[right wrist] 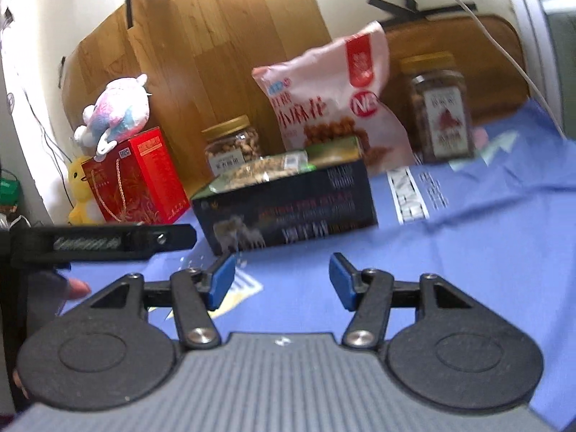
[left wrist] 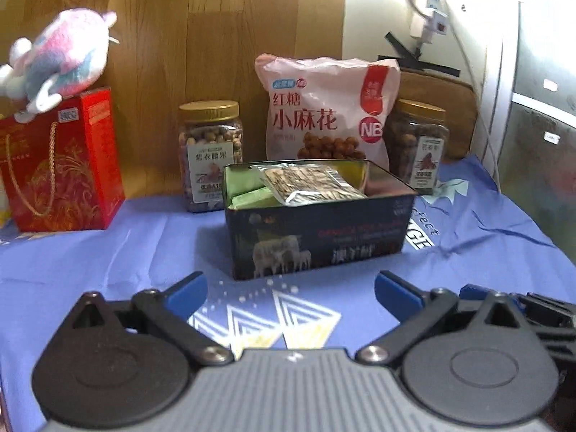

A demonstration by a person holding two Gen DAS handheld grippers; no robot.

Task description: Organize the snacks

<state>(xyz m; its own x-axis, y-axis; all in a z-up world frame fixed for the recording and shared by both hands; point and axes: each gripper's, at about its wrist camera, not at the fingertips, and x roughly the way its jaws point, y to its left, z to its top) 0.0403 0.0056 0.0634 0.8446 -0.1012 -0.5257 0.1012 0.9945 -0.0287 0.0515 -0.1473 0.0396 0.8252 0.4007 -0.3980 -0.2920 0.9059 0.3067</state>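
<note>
A dark open tin box point(left wrist: 316, 241) stands on the blue cloth, holding green packets and a clear packet of seeds point(left wrist: 313, 183) on top. Behind it lean a pink snack bag point(left wrist: 324, 115) and two gold-lidded nut jars point(left wrist: 210, 154) point(left wrist: 419, 144). My left gripper point(left wrist: 289, 293) is open, short of the box, with nothing between its blue pads. In the right wrist view the same tin box point(right wrist: 288, 212) sits ahead and left of my right gripper point(right wrist: 282, 279), which is open and empty. The pink snack bag point(right wrist: 334, 100) and jars point(right wrist: 232, 145) point(right wrist: 441, 111) stand behind it.
A red gift box point(left wrist: 63, 169) with a plush toy point(left wrist: 61, 57) on top stands at the left; a yellow plush point(right wrist: 81, 194) sits beside it. A wooden board backs the table. In the right wrist view the other gripper tool point(right wrist: 100, 241) and a hand point(right wrist: 68, 288) show at the left.
</note>
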